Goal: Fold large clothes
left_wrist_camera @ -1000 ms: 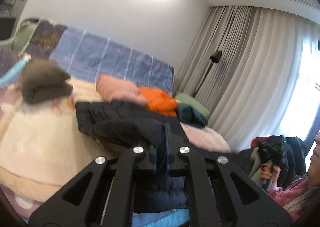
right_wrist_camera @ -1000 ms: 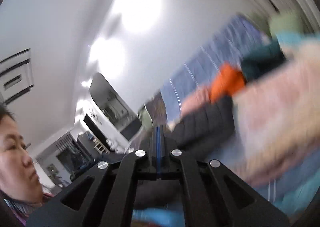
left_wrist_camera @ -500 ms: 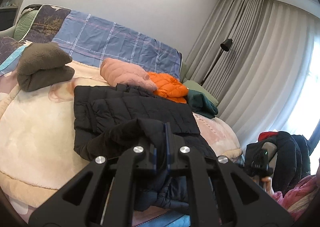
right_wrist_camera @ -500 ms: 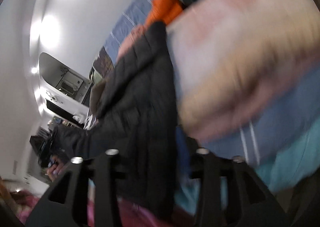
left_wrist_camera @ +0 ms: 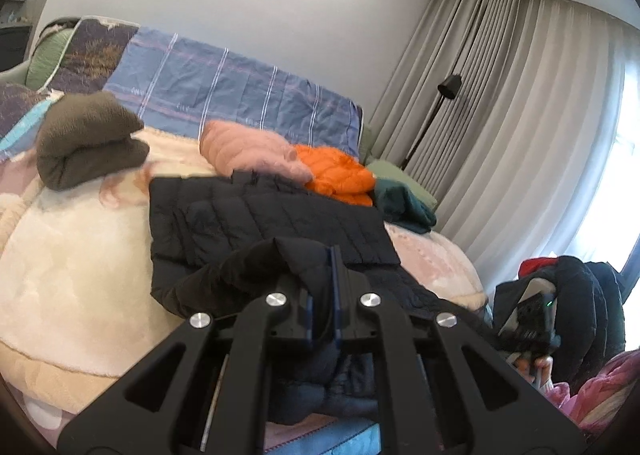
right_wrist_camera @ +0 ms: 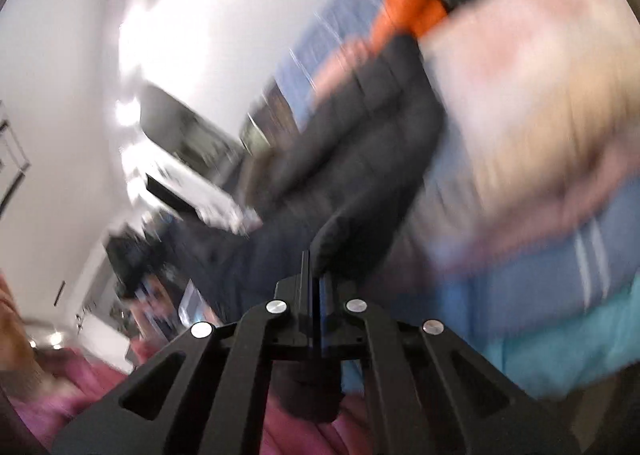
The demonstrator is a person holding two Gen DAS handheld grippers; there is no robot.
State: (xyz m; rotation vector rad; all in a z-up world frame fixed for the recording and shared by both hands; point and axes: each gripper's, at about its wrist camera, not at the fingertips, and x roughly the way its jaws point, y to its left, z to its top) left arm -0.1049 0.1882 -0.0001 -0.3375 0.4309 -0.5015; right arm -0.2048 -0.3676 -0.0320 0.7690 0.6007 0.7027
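Note:
A black quilted jacket (left_wrist_camera: 264, 215) lies spread on the cream blanket (left_wrist_camera: 76, 263) of the bed, its near part bunched up. My left gripper (left_wrist_camera: 325, 295) is shut on a fold of the jacket's near edge. In the blurred right wrist view, my right gripper (right_wrist_camera: 314, 283) is shut on another dark part of the jacket (right_wrist_camera: 360, 159), which hangs over the bed's edge.
Folded clothes sit at the back of the bed: a brown bundle (left_wrist_camera: 88, 139), a pink jacket (left_wrist_camera: 248, 151), an orange jacket (left_wrist_camera: 340, 175) and a dark green one (left_wrist_camera: 404, 207). A clothes pile (left_wrist_camera: 576, 295) stands right, by the curtains (left_wrist_camera: 520, 135).
The right gripper was open half a second ago and is now shut on the jacket, still moving fast. The left gripper keeps its hold and has shifted slightly.

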